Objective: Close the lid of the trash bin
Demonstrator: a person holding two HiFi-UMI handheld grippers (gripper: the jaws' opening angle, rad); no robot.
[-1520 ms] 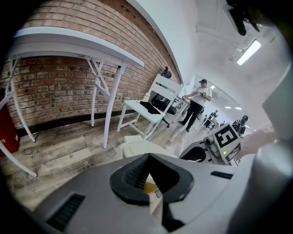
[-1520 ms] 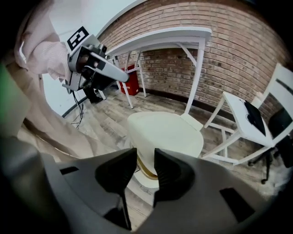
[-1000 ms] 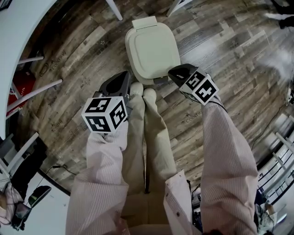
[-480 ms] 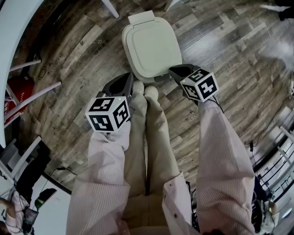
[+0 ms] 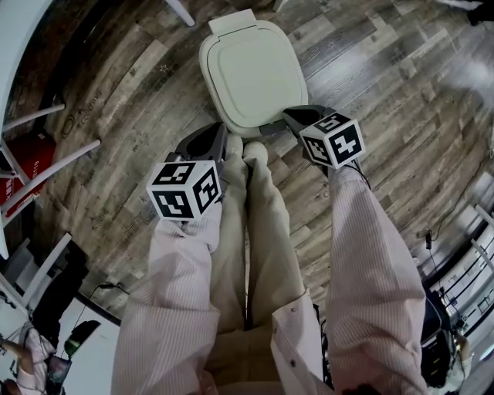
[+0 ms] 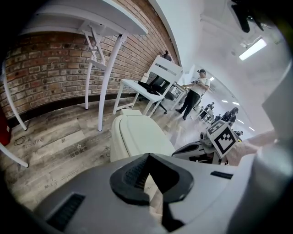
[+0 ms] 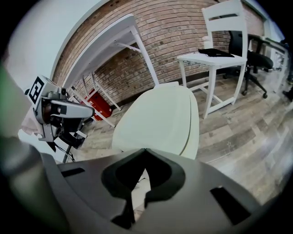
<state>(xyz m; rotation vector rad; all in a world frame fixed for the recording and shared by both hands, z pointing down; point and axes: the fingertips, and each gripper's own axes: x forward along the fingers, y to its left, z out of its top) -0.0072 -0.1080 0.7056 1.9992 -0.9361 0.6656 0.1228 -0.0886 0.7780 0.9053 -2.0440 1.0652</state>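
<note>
Lid [image 5: 253,69] flat down on the cream trash bin [image 5: 234,23], left gripper [image 5: 218,133] and right gripper [image 5: 288,116] both pinched shut, empty, by its near edge.

Cream trash bin [image 5: 251,73], grey-brown plank floor [image 5: 370,77]

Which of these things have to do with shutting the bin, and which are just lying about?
Part of the job:
- trash bin
- lid, already down
- left claw, shut and empty
- right claw, shut and empty

Just lying about:
- white table
- white chair
- black office chair
- red box
</note>
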